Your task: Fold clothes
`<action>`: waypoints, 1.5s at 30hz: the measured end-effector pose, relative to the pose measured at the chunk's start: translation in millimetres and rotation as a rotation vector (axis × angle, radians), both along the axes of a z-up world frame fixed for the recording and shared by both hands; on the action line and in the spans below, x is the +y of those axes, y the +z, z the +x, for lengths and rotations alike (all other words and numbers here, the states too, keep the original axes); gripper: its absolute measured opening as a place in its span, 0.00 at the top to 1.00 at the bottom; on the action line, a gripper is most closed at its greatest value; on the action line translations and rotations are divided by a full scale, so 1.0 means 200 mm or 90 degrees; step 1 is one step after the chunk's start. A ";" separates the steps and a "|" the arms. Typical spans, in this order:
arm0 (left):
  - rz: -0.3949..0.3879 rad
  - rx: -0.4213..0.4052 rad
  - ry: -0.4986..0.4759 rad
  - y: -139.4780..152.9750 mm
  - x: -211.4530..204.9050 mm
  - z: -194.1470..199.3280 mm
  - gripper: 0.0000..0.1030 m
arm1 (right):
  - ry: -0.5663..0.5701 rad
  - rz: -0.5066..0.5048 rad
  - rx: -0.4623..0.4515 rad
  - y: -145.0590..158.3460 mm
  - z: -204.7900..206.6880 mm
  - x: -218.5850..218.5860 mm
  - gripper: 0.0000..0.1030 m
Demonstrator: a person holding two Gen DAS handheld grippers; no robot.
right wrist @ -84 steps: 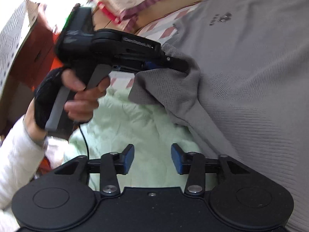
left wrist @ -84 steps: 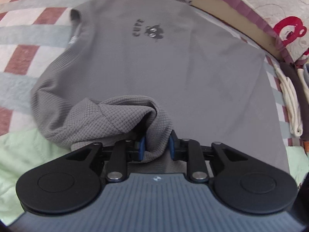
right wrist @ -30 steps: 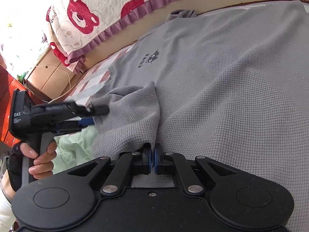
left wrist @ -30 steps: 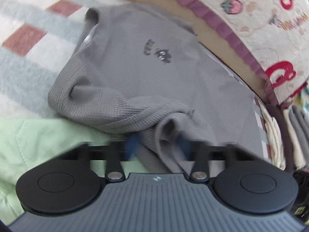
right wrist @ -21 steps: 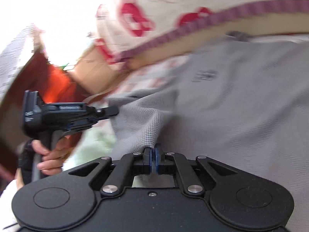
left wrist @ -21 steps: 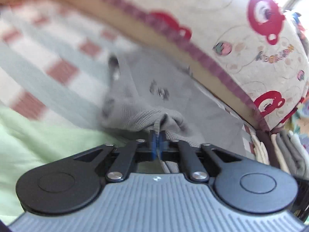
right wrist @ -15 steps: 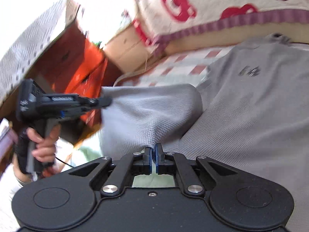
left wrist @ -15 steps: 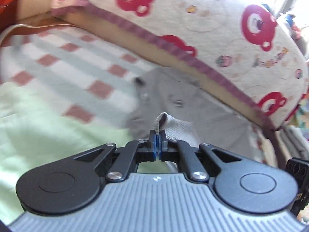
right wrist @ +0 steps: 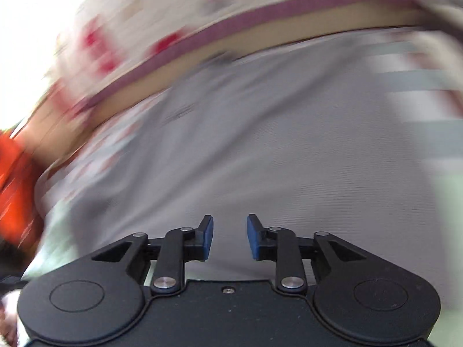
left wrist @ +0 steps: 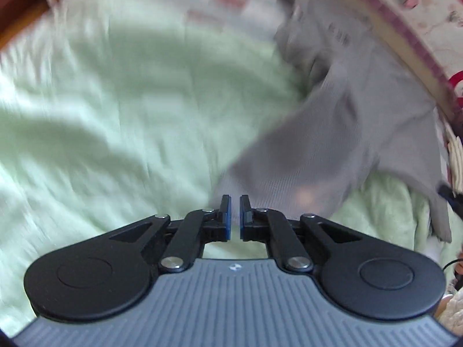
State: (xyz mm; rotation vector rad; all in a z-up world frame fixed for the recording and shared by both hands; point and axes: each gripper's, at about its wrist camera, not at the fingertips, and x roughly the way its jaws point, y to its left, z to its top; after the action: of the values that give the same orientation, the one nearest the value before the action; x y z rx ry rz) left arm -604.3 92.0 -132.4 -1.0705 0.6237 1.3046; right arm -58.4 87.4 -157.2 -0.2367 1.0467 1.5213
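Observation:
A grey waffle-knit shirt (left wrist: 341, 121) lies on the bed, blurred by motion, reaching from the upper right down to just ahead of my left gripper (left wrist: 235, 211). The left jaws stand a narrow gap apart with no cloth between them. In the right wrist view the same shirt (right wrist: 260, 150) spreads flat and fills the middle. My right gripper (right wrist: 230, 231) is open and empty just above the shirt's near edge.
A pale green quilt (left wrist: 115, 101) covers the left and near part of the bed. A striped red-and-grey sheet (right wrist: 419, 86) lies under the shirt. A bear-print padded headboard with a purple trim (right wrist: 260, 14) runs along the far side.
Both grippers were shut on the shirt's edge half a second ago and have let it go. The shirt has dropped onto the bed, and both views have swung quickly.

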 end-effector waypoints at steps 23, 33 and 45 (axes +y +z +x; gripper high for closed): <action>0.096 0.071 -0.018 -0.19 0.51 0.25 0.52 | -0.282 0.077 0.051 -0.22 0.38 -0.53 0.92; 0.070 0.021 -0.036 -0.17 0.52 0.20 0.50 | -0.292 -0.001 -0.111 -0.23 0.33 -0.51 0.94; 0.032 -0.120 -0.013 -0.27 0.61 0.15 0.44 | -0.272 0.017 -0.132 -0.20 0.32 -0.53 0.94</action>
State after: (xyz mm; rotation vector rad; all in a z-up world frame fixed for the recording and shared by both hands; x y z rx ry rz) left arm -575.3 213.1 -185.6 -1.1278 0.4579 1.1793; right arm 5.2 -19.2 -197.2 -0.1370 0.8461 1.0989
